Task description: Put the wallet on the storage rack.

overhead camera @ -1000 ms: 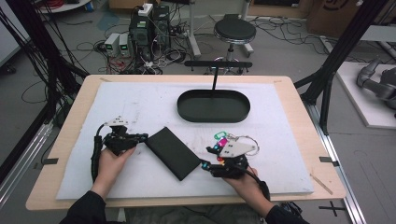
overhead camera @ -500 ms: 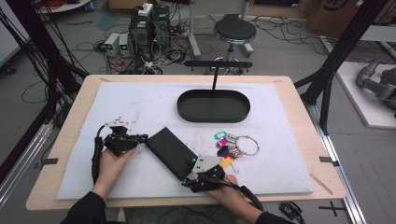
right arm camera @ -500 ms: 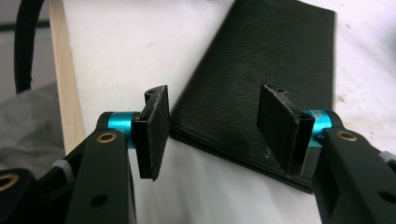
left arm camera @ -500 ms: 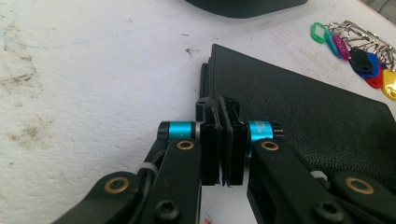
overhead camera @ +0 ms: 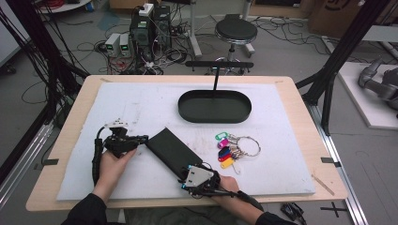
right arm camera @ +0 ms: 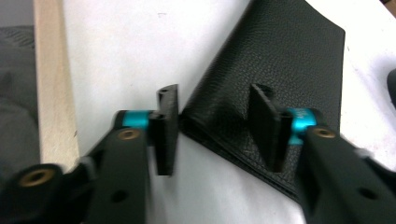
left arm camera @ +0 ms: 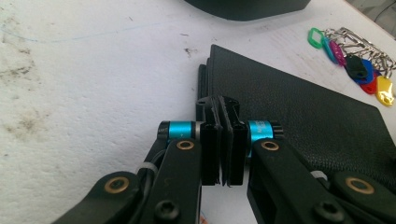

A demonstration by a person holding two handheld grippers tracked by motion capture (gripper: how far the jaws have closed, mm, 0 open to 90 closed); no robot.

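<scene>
The right hand-held gripper (overhead camera: 185, 177) has come to the wallet's (overhead camera: 172, 152) corner, seemingly straddling it.

- A black wallet (overhead camera: 172, 152) lies slantwise between the left gripper (overhead camera: 141, 138) and right gripper (overhead camera: 186, 178), blocking the middle.
- A key bunch (overhead camera: 233, 149) lies just right of it.
- A black tray (overhead camera: 214, 106) stands farther back, with open white mat (overhead camera: 141, 108) to its left.

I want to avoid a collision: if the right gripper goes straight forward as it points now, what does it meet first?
Probably the black wallet: the right gripper, jaws just closing, straddles its near corner without pressing it. Depth is uncertain.
</scene>
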